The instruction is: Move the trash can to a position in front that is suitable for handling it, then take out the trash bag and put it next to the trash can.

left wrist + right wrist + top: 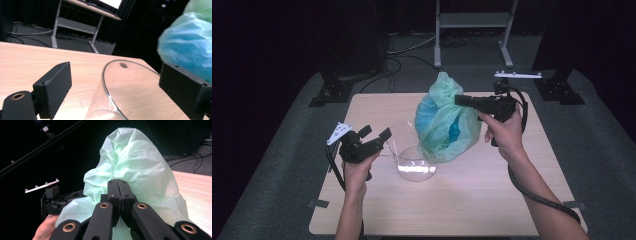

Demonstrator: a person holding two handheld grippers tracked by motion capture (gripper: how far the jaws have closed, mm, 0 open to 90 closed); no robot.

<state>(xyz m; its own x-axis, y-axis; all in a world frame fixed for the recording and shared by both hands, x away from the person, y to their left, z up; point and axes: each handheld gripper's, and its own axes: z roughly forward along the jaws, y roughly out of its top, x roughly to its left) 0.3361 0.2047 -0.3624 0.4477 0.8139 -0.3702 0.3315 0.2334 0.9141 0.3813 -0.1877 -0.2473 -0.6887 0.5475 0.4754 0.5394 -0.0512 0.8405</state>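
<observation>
Pale wooden table (492, 200) carries my clear glass beaker (412, 155); left tool (377, 137) spread around its rim, right tool (460, 100) pinching the crumpled green plastic bag (444, 125) above it. Bagging seems unfinished.

A light wooden counter (472, 200) sits on a grey floor (607, 150). Behind it stands a white metal frame (472, 22) with two feet, and black cables (404, 50) lie on the floor beside it. Dark stands (557, 85) rest near the counter's back corners.
</observation>
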